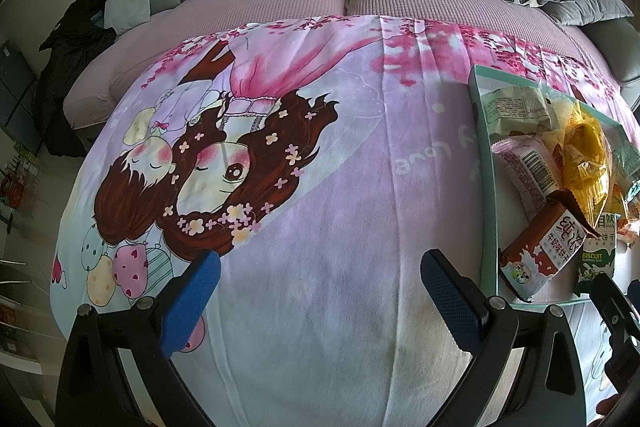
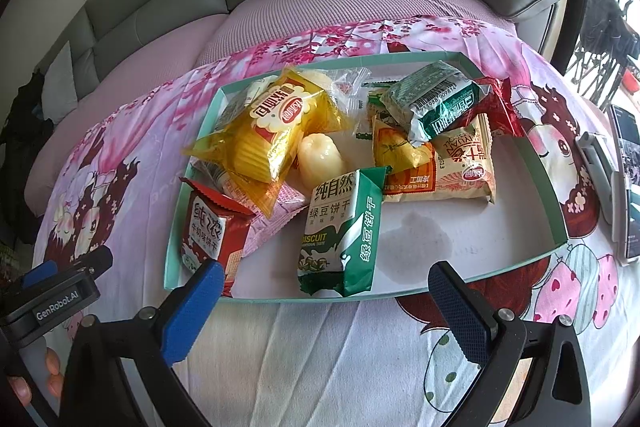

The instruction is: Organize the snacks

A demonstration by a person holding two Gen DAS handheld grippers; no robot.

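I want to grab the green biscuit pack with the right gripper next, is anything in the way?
Only the tray's low front rim lies between the open right gripper and the green biscuit pack. The pack stands just behind that rim, with nothing on top of it.

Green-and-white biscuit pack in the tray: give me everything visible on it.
The green-and-white biscuit pack is a sealed glossy plastic wrapper, white front with green side and crimped ends, printed with Chinese characters and "BISCUIT". It lies near the front edge of the teal tray, top end against a pale round snack. Neither hand-held gripper touches it. In the left wrist view only part shows.
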